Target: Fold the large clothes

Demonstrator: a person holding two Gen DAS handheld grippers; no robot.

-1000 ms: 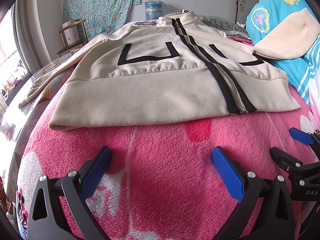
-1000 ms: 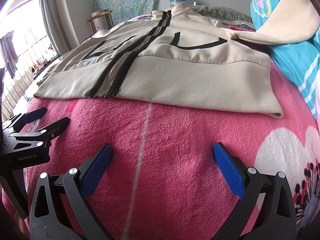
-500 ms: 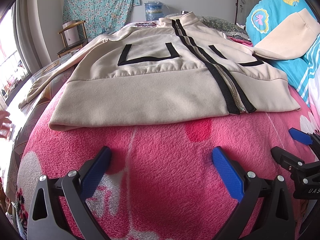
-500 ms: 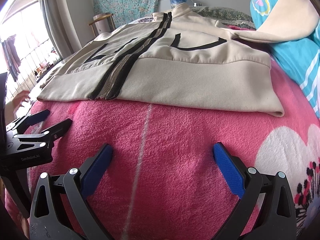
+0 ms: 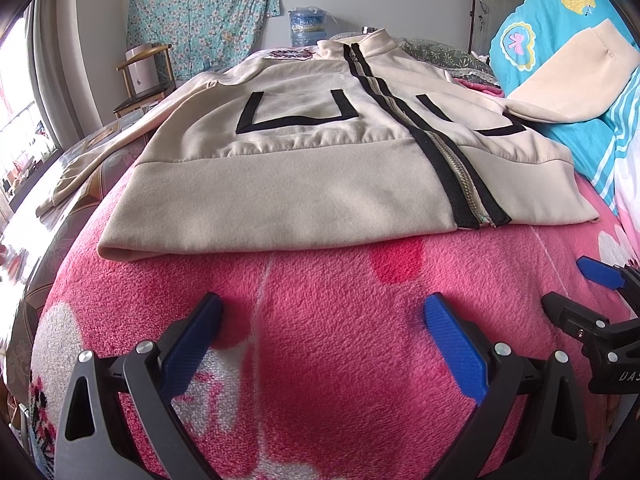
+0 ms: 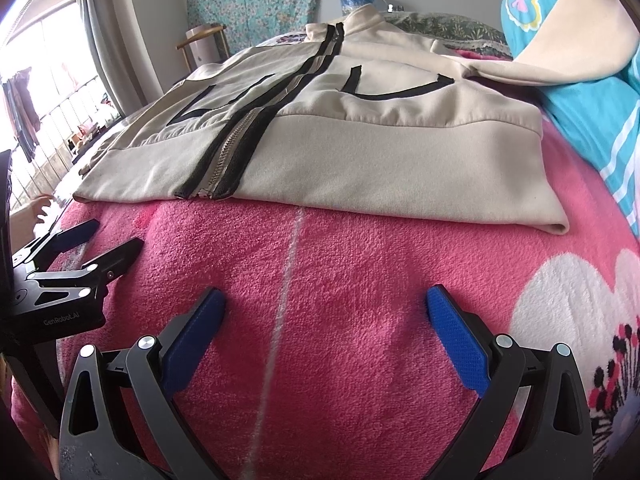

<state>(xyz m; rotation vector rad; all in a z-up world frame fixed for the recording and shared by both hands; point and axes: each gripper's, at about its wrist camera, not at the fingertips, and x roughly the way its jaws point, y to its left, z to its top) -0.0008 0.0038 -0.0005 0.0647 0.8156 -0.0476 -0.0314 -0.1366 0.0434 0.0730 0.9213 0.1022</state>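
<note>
Jacket (image 5: 304,184), cream with black trim and zipped shut, lies flat on the pink blanket (image 5: 340,320) of the bed, its hem on the near side. Little has changed over the last second: the left hand-held gripper (image 5: 320,320) and right hand-held gripper (image 6: 324,312) still hover near the hem, both wide open and empty. Folding has not begun.

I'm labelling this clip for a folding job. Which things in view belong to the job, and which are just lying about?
Belongs to the job:
cream zip jacket
left claw
right claw
pink blanket

Just lying about:
blue cartoon pillow
water jug
wooden chair
floral cloth
</note>
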